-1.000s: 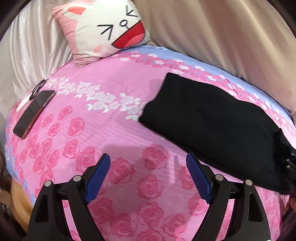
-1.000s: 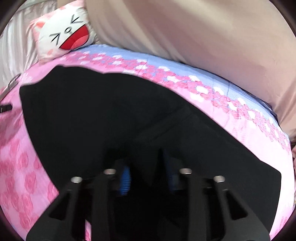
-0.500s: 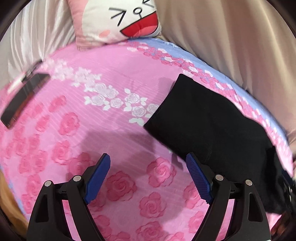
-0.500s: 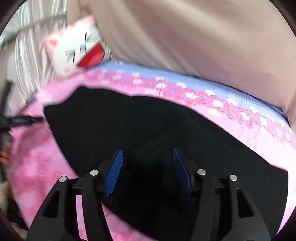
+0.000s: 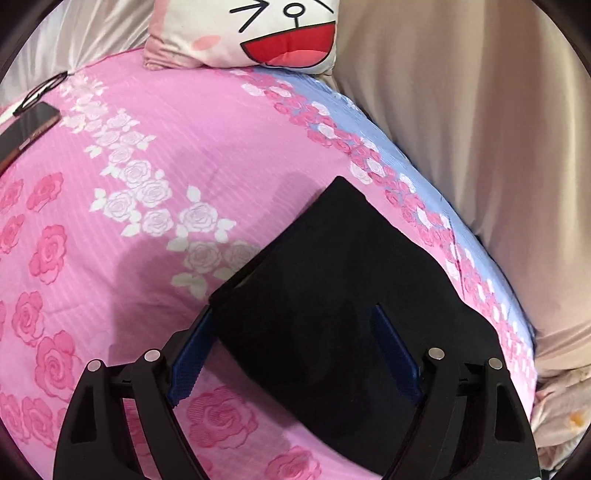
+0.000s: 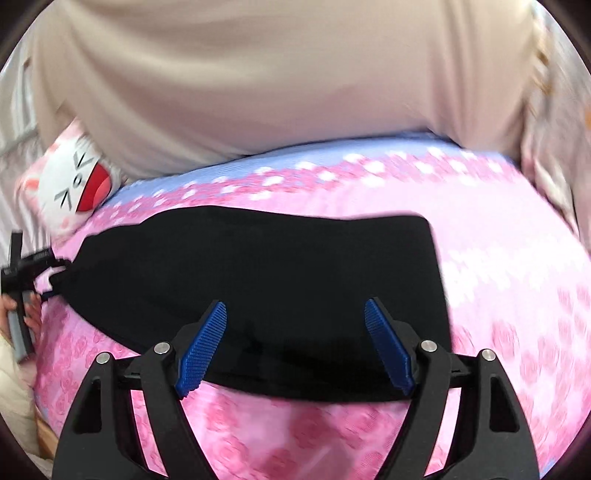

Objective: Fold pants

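Observation:
The black pants [image 5: 332, 295] lie folded flat on the pink rose bedspread [image 5: 147, 221]. My left gripper [image 5: 291, 314] is open, its blue pads straddling the near left corner of the pants, the left pad partly under the edge. In the right wrist view the pants [image 6: 258, 277] lie as a long dark band. My right gripper [image 6: 295, 310] is open and empty, just above their near edge. The left gripper [image 6: 26, 269] shows at the far left end of the pants.
A cat-face pillow [image 5: 266, 33] sits at the head of the bed. A phone [image 5: 26, 133] and glasses [image 5: 40, 90] lie on the left. A beige curtain [image 5: 480, 147] hangs behind the bed.
My right gripper let go of the pants, opened and drew back to their near edge. My left gripper moved right and forward onto the pants' corner.

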The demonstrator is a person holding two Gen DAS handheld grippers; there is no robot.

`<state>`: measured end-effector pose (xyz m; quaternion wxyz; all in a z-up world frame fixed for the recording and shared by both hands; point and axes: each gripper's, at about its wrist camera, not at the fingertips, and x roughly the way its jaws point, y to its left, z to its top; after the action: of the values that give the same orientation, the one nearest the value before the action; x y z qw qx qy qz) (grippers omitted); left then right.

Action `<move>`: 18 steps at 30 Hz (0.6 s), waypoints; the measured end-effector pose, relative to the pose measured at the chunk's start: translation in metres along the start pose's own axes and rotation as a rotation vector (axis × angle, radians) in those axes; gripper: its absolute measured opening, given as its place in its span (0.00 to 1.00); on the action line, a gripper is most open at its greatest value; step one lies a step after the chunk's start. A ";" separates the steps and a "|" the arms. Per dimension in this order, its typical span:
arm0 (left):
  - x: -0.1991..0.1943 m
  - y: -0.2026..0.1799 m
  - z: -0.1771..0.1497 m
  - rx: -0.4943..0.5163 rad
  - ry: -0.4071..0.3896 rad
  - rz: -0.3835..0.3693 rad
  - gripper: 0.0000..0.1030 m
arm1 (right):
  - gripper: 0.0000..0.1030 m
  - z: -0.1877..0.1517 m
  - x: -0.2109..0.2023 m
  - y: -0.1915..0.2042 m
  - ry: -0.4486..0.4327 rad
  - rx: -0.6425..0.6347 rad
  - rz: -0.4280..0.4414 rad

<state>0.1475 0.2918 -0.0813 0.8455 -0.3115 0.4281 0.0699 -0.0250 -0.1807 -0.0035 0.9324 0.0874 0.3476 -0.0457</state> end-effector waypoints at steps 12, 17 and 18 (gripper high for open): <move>-0.004 -0.037 0.001 0.108 -0.083 0.072 0.14 | 0.75 -0.010 -0.001 -0.034 -0.055 0.108 0.089; -0.040 -0.094 -0.013 0.220 -0.155 0.006 0.14 | 0.81 -0.010 -0.018 -0.054 -0.121 0.147 0.092; -0.047 -0.110 -0.017 0.253 -0.165 -0.010 0.14 | 0.81 -0.009 -0.024 -0.060 -0.136 0.150 0.075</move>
<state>0.1489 0.2013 -0.0015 0.9106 -0.1977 0.3612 0.0366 -0.0579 -0.2370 -0.0026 0.9458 0.1666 0.2755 -0.0426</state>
